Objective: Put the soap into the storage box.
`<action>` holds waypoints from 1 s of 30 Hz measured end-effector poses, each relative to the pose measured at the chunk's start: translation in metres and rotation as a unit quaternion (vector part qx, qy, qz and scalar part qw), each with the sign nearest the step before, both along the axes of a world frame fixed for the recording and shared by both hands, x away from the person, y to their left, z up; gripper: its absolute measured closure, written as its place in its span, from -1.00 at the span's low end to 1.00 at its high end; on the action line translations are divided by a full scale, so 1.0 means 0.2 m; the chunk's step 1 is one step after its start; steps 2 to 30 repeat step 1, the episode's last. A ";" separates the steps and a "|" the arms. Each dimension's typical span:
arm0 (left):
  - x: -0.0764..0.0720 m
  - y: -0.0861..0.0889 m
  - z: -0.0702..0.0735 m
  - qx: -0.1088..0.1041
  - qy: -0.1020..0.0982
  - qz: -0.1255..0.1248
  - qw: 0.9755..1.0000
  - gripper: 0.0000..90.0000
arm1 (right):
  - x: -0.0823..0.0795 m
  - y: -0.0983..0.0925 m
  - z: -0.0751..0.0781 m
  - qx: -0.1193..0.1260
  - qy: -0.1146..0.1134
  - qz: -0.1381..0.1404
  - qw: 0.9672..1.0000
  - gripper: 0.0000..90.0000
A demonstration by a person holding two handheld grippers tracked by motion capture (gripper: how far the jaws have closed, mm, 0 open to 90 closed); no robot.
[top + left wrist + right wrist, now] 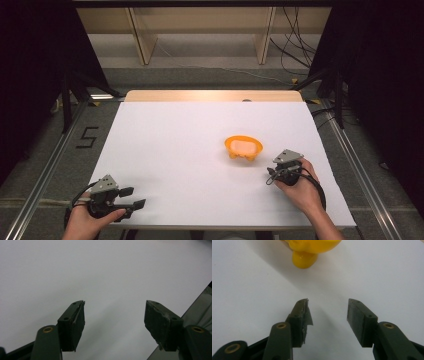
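Note:
An orange-yellow bowl (243,147) with small feet stands on the white table (175,150), right of centre; its pale inside faces up. In the right gripper view the bowl's (312,250) foot and underside sit at the top edge. My right gripper (328,303) rests just short of the bowl, near side, jaws open and empty; from above the right gripper (272,175) lies to the bowl's lower right. My left gripper (132,197) sits at the table's near left corner, open, with nothing between its jaws; the left gripper (115,302) points over bare white surface.
The table's far edge shows a wooden strip (215,95). Metal rails (45,170) run along both sides of the table, and cables (295,45) trail on the floor beyond. The table's edge (200,302) cuts the lower right corner of the left gripper view.

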State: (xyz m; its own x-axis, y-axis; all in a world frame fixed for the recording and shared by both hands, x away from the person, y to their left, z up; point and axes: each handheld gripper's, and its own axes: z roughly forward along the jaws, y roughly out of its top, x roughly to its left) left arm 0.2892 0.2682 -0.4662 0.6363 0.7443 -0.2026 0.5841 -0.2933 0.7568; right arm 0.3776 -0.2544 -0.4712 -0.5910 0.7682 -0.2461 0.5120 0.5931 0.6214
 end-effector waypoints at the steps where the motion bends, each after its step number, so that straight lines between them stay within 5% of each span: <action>1: 0.00 0.00 0.00 0.000 0.000 0.000 1.000 -0.28 | 0.00 0.00 0.00 0.000 0.000 0.000 1.000 0.15; 30: 0.00 0.00 0.00 0.000 0.000 0.000 1.000 -0.28 | 0.00 0.00 0.00 0.000 0.000 0.000 1.000 0.15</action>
